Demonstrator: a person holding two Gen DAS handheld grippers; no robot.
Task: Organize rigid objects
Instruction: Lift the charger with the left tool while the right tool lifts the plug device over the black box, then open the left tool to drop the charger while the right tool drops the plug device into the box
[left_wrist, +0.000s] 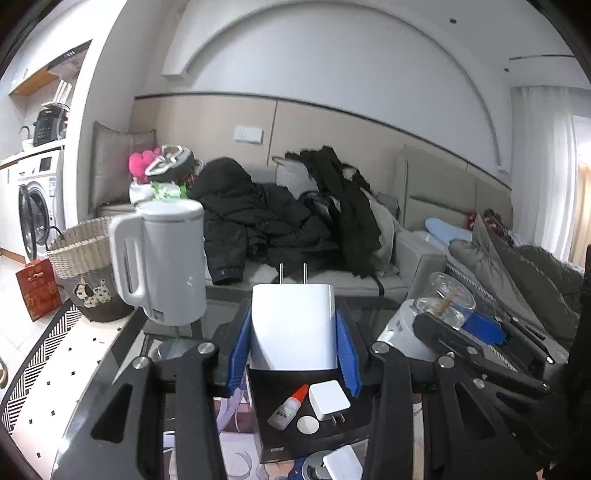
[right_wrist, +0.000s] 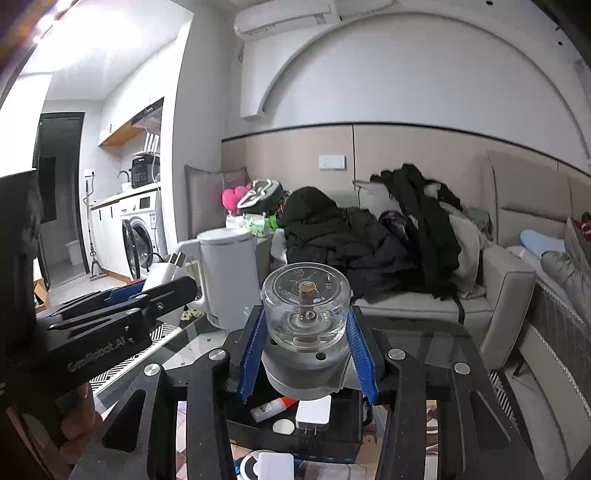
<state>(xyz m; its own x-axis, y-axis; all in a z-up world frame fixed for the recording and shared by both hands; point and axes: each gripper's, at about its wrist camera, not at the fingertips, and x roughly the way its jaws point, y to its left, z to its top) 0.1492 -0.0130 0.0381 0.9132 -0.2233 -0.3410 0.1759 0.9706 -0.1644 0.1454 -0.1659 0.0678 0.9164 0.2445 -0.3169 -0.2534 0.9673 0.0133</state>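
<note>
Black tray (left_wrist: 258, 413) half hidden beneath gripped charger (left_wrist: 293, 325).

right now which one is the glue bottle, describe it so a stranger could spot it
Look at the black tray on the glass table, just below the left claw. The glue bottle lies tilted in it, beside a white charger and a round white disc. It alone has a red cap.

White charger (left_wrist: 291, 325) upright, prongs up, and glass-domed grey gadget (right_wrist: 306, 332), both raised above black tray (left_wrist: 258, 417) holding glue bottle (left_wrist: 287, 406), smaller charger (left_wrist: 328, 400).
</note>
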